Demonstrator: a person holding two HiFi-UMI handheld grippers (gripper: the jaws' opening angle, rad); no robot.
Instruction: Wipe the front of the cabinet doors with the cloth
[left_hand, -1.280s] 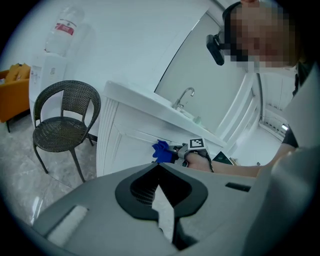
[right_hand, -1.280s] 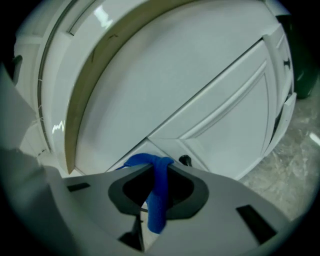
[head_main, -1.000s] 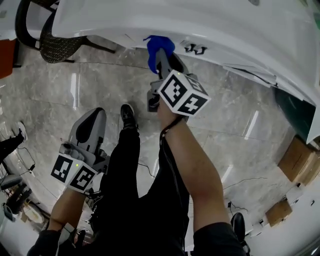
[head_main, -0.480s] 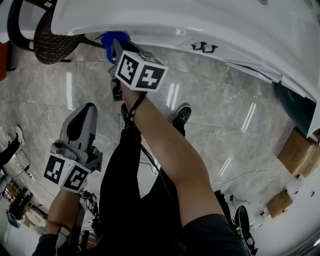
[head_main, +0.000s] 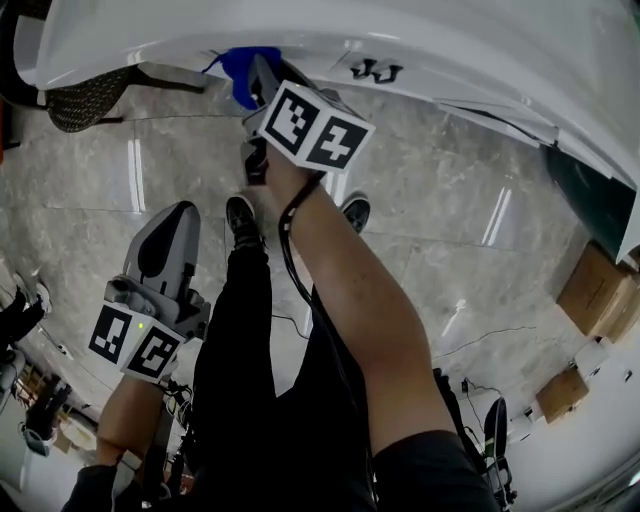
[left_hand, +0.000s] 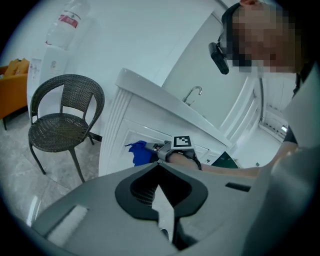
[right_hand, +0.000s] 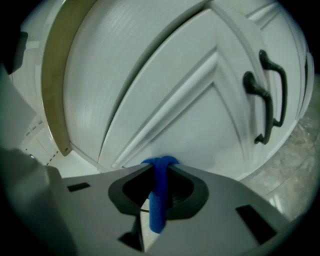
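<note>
Against the white cabinet door (right_hand: 200, 105), the blue cloth (right_hand: 159, 197) is gripped in my right gripper (right_hand: 160, 169). Both fingers are clamped on a narrow folded strip of the fabric, and its bunched end is pressed to the door near the raised panel moulding. From above, the cloth (head_main: 243, 68) sits on the cabinet front, left of a pair of dark curved handles (head_main: 365, 70). My right arm is stretched out towards it, and the marker cube (head_main: 308, 125) rides just behind the fingers.

My left gripper (head_main: 178, 212) hangs low beside my left leg, well apart from the cabinet. In its own view, its fingers (left_hand: 150, 172) are closed together with nothing between them. That view looks across at the cloth (left_hand: 141, 151) bunched against the door beneath a chrome faucet (left_hand: 192, 93).

A dark wicker chair (left_hand: 65, 120) stands on the grey marble floor (head_main: 480, 230) just beside the cabinet's end. Cardboard boxes (head_main: 598, 305) lie on the floor far to my right. My black shoes (head_main: 240, 215) stand below the extended arm.
</note>
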